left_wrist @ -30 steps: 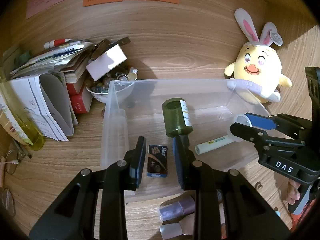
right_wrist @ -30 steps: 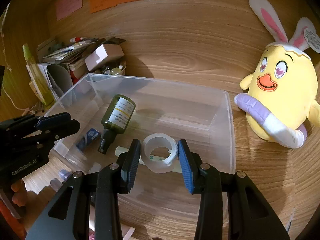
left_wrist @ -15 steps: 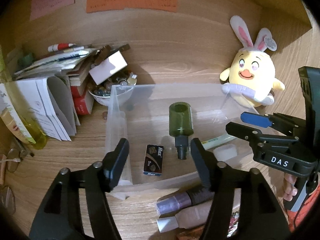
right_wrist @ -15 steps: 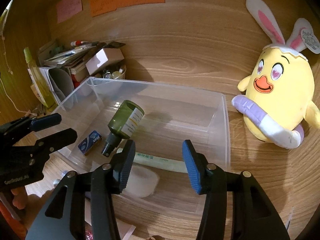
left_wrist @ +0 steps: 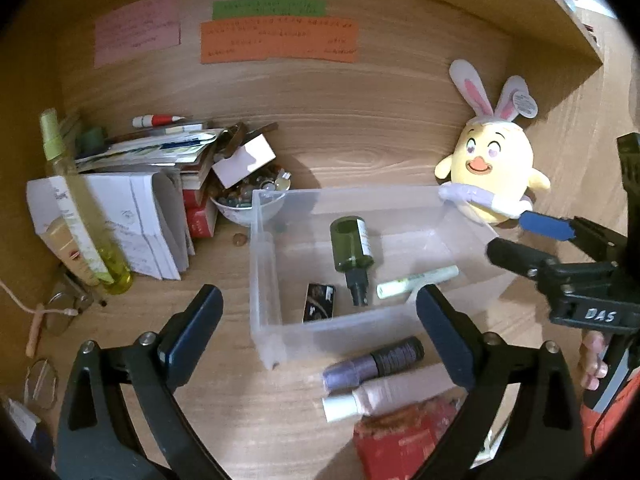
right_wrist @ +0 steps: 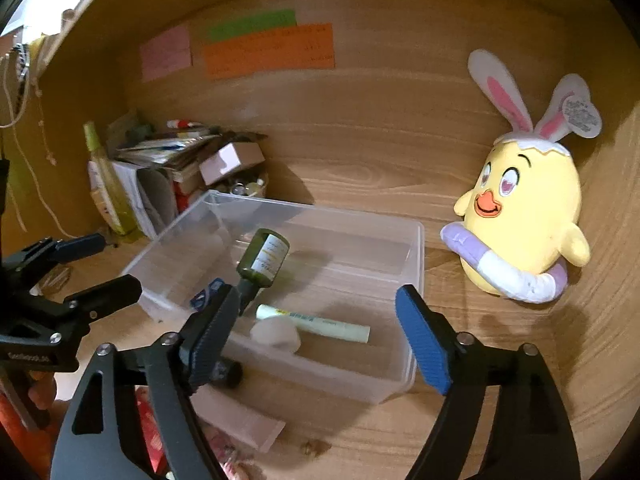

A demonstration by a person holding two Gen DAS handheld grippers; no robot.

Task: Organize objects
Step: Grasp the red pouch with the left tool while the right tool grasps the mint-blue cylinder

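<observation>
Purple bottle [left_wrist: 372, 362] lying on desk just outside bin [left_wrist: 262, 264] near wall, long axis crosswise. Directly below left gripper [left_wrist: 320, 328], nearer than right gripper [right_wrist: 316, 334]. Both empty, jaws opening wide, nothing between.

A clear plastic bin [left_wrist: 264, 264] on the wooden desk holds a dark green bottle [left_wrist: 352, 246] lying on its side, a pale green tube [left_wrist: 416, 281], a small dark box [left_wrist: 319, 307] and a white tape roll [right_wrist: 276, 331].

Home desk nook; plush chick [left_wrist: 494, 172], sticky notes [left_wrist: 278, 40], stacked papers [left_wrist: 136, 184].
</observation>
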